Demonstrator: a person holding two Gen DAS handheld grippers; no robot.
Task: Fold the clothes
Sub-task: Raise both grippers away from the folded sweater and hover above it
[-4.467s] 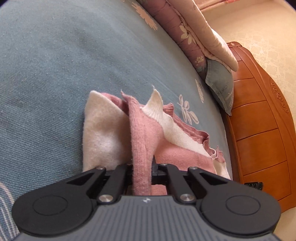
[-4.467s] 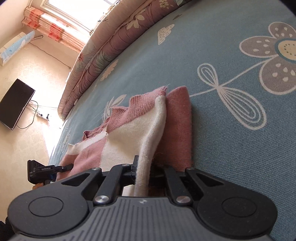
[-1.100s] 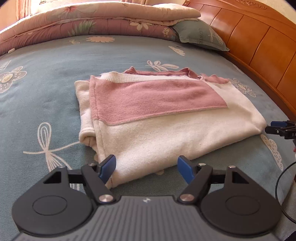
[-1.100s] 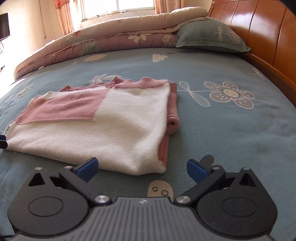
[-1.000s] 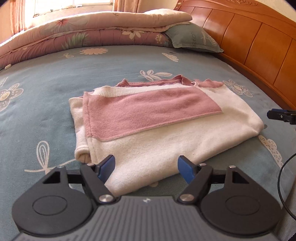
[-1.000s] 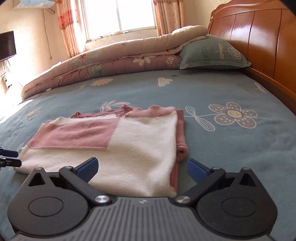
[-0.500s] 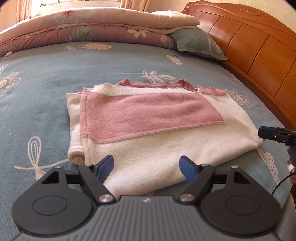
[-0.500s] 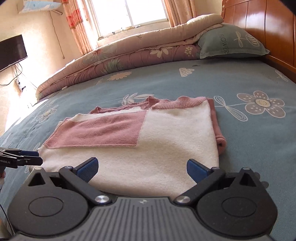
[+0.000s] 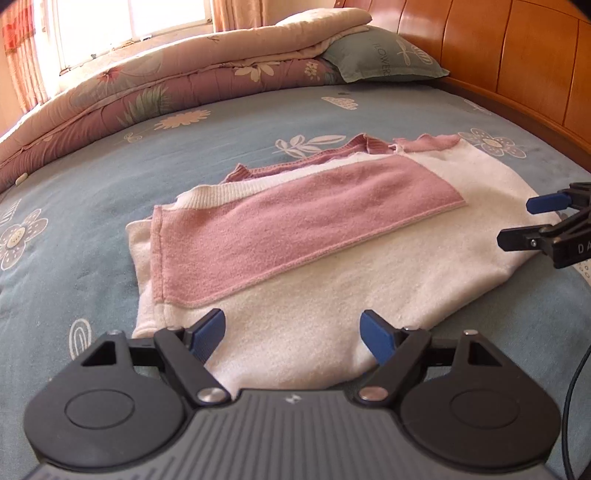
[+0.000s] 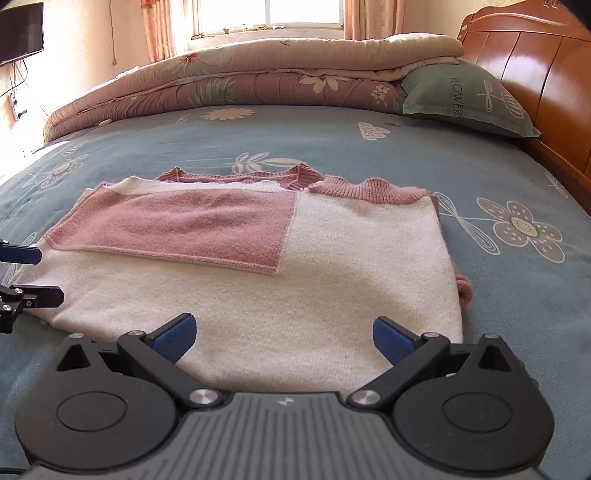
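A pink and cream knitted sweater (image 9: 314,258) lies folded flat on the blue flowered bedspread (image 9: 92,166), with a pink panel across its upper half. My left gripper (image 9: 293,332) is open, hovering over the sweater's near cream edge, holding nothing. In the right wrist view the same sweater (image 10: 332,258) fills the middle, and my right gripper (image 10: 282,336) is open above its near edge, empty. Each gripper shows in the other's view: the right gripper (image 9: 543,221) at the sweater's right end, the left gripper (image 10: 22,273) at its left end.
A rolled floral quilt (image 10: 240,81) and a grey-green pillow (image 10: 465,99) lie along the far side of the bed. The wooden headboard (image 10: 535,74) rises on the right. A window (image 10: 303,14) is behind, and a television (image 10: 20,31) hangs on the left wall.
Earlier both grippers were shut on the bunched sweater; it now lies flat and released. Over the last second both open grippers moved closer over its near edge and toward each other.
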